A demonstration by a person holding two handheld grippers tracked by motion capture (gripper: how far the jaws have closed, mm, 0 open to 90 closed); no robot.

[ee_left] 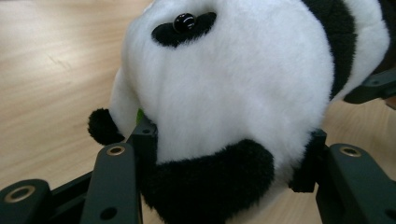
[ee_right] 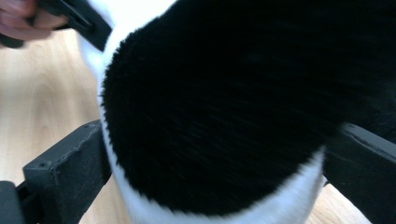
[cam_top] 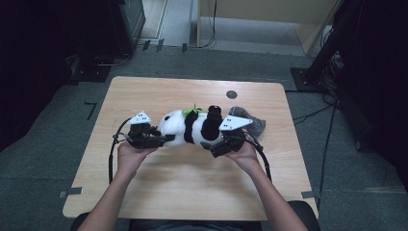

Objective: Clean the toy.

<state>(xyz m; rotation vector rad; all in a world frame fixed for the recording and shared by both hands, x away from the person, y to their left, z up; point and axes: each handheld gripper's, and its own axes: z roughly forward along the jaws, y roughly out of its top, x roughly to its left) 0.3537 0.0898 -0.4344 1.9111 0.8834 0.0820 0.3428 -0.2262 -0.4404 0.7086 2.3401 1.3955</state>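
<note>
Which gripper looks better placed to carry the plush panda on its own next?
Probably the left. The left gripper has both jaws pressed into the plush panda at its head, while the right gripper sits with its jaws spread wide around the black body, pads apparently not pressing.

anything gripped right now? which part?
The left gripper grips the plush panda by its head, jaws pressed into the fur on both sides. The right gripper has its jaws around the panda's black-furred end; whether they pinch it cannot be told.
</note>
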